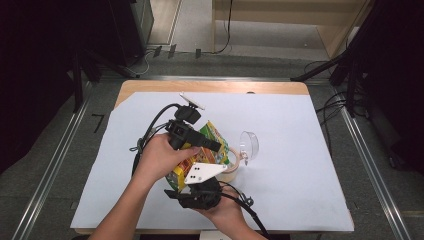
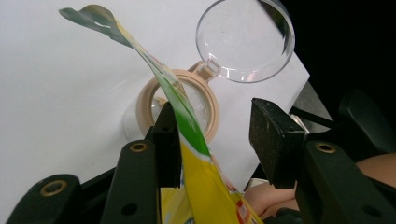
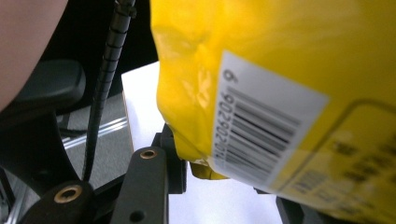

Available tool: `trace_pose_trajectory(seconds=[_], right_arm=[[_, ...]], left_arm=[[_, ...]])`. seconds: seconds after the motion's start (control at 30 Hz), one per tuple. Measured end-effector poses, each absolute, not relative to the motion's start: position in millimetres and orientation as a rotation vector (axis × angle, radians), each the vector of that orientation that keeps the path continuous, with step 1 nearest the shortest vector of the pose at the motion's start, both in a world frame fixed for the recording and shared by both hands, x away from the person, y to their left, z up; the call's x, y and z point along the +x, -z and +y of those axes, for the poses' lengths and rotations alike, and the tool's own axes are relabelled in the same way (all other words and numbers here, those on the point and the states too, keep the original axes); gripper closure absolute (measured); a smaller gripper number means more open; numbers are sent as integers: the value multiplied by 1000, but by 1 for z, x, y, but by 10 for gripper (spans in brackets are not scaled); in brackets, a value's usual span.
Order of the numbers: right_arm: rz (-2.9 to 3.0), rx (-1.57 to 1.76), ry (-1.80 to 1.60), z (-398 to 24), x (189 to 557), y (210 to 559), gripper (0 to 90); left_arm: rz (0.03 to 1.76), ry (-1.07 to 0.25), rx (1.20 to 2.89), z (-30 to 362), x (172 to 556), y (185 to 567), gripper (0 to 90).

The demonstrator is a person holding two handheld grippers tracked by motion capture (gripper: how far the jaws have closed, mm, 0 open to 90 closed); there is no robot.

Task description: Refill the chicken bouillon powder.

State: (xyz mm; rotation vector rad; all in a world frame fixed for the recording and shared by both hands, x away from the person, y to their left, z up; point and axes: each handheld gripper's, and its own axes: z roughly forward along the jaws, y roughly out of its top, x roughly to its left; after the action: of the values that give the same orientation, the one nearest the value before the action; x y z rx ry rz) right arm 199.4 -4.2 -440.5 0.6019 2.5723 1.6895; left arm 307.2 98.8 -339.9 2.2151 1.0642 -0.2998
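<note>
A yellow and green snack bag (image 1: 211, 134) is held up over the middle of the table, tilted toward a small jar with a beige rim (image 1: 231, 159). The jar's clear hinged lid (image 1: 249, 144) is flipped back. My left gripper (image 1: 215, 146) reaches the bag's top from the left. In the left gripper view its jaws (image 2: 217, 121) stand open: the bag's upper edge (image 2: 187, 121) lies against one pad, the other pad is well apart, and the jar (image 2: 154, 93) and lid (image 2: 245, 39) sit beyond. My right gripper (image 1: 197, 180) grips the bag's bottom; its view (image 3: 224, 172) shows the barcode side (image 3: 280, 70) close up.
A white sheet (image 1: 300, 165) covers the wooden table (image 1: 150, 86). Cables trail from both grippers near the front edge. Black stands and floor rails flank the table, with wiring on the floor at the right.
</note>
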Motion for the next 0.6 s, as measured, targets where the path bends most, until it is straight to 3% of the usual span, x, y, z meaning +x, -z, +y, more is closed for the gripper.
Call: trace_pose_trajectory(seconds=[0.3,0.47,0.6], right_arm=[[2567,661,-1713,-4,206,438,658],[2574,634,-1703,-3,206,436,653],[2585,616,-1681,-4,206,432,649]], left_arm=[[1020,268,2227,99,310,341,607],[1071,339,2192,103,315,342,606],[1067,349,2215,102,316,339,657]])
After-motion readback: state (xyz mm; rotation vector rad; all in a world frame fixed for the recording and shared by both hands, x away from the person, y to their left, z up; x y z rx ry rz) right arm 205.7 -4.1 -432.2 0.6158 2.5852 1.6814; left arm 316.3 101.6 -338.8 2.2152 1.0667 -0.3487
